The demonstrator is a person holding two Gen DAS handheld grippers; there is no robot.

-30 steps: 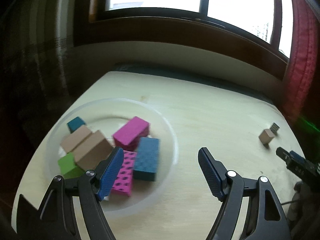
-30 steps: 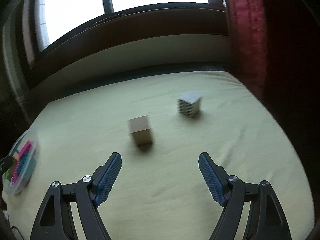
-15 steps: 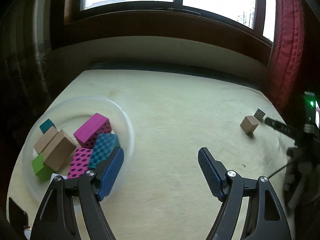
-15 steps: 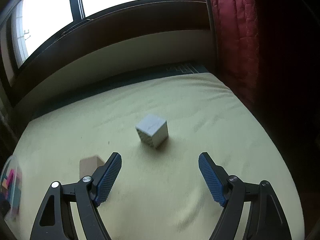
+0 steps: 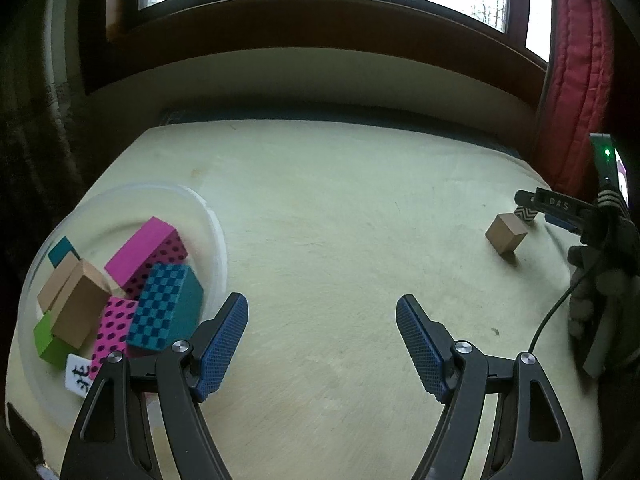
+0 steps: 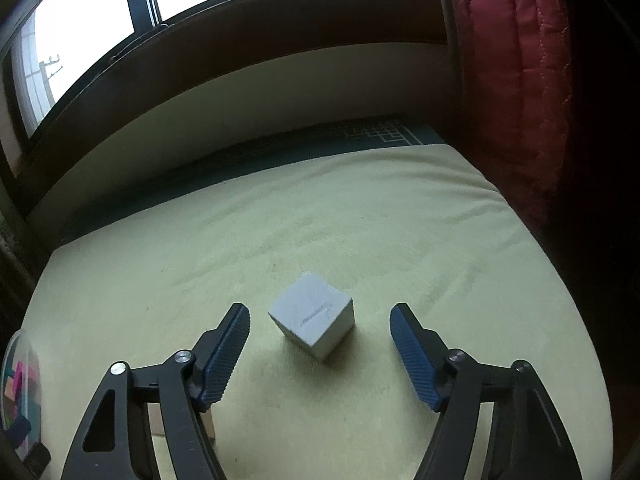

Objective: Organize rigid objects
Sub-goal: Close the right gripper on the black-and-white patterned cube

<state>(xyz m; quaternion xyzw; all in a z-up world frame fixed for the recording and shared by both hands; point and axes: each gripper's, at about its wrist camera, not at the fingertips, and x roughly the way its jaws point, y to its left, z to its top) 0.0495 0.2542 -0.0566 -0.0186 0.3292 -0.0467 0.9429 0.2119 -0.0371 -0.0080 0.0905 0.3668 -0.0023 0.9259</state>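
Right gripper [image 6: 320, 344] now straddles cube [image 6: 312, 326].

- White cube [image 6: 312, 325] with a zigzag-patterned side [image 5: 525, 213]: upright, near the yellow mat's [image 6: 360, 216] right edge.
- Plain tan cube [image 5: 506, 234]: just beside it.
- Clear bowl [image 5: 120, 204] at the left edge holds pink, teal, tan, green blocks [image 5: 166, 306].

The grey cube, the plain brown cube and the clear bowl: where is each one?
grey cube [image 6: 309, 309]: right wrist view, top face.
plain brown cube [image 5: 505, 233]: left wrist view, facing side.
clear bowl [image 5: 218, 232]: left wrist view, right rim.
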